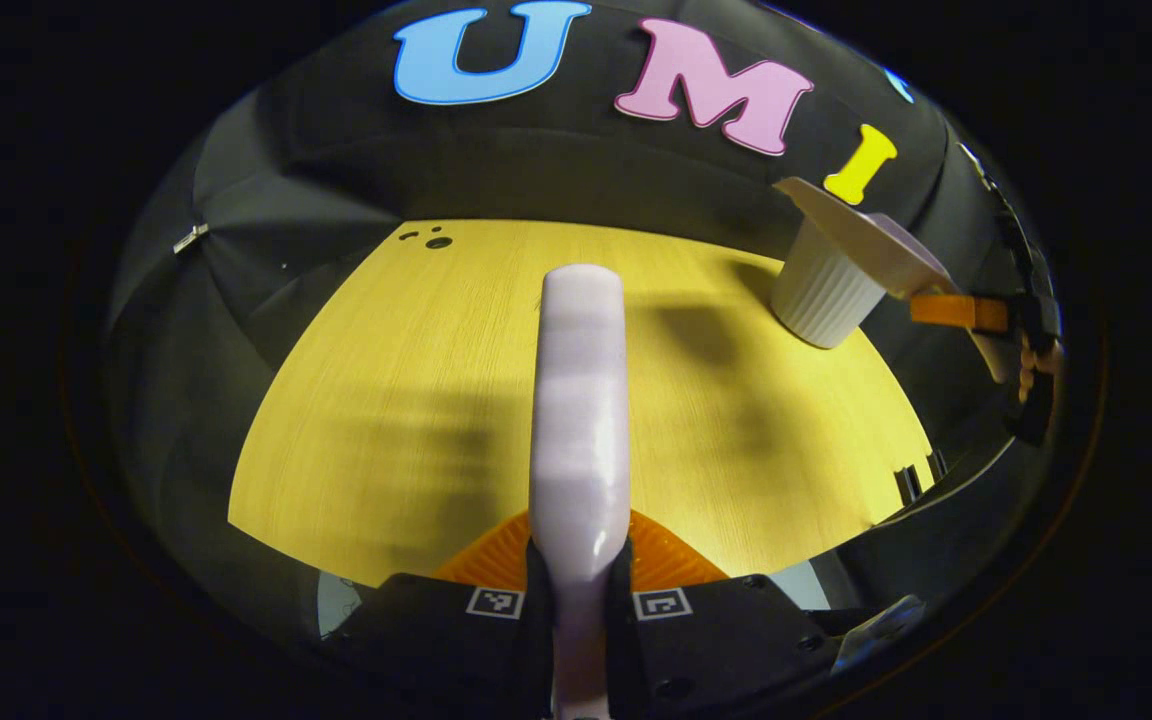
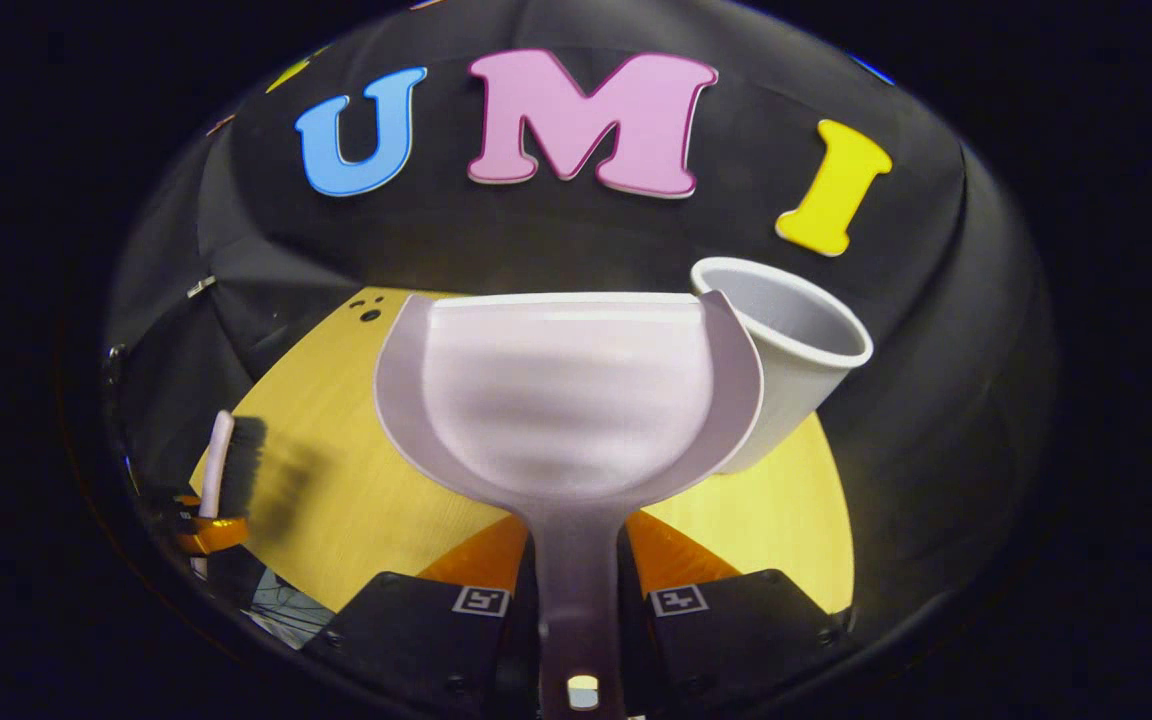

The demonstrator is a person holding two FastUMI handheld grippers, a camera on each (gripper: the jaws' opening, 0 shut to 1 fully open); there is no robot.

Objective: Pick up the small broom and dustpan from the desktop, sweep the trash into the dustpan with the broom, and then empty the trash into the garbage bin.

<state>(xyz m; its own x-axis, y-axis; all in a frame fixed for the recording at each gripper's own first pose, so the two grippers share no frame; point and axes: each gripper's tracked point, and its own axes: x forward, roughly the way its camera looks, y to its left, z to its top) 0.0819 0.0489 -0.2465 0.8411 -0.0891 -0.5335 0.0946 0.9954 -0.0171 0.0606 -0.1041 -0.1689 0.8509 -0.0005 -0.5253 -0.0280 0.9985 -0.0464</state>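
My left gripper (image 1: 579,590) is shut on the handle of the small pale broom (image 1: 579,400), which points forward over the yellow table (image 1: 386,400). In the right gripper view the broom (image 2: 236,460) shows dark bristles at the far left, held by the left gripper (image 2: 201,530). My right gripper (image 2: 579,600) is shut on the handle of the pale dustpan (image 2: 566,400), whose scoop looks bare inside. The white ribbed bin (image 2: 796,360) stands just behind the dustpan's right edge. From the left gripper view the dustpan (image 1: 866,245) is tilted over the bin (image 1: 821,295), with the right gripper (image 1: 976,315) behind it.
Small dark holes (image 1: 436,240) mark the table's far left corner. The black booth cloth closes in the table at the back and on both sides. Small dark clips (image 1: 911,480) sit at the table's right front edge.
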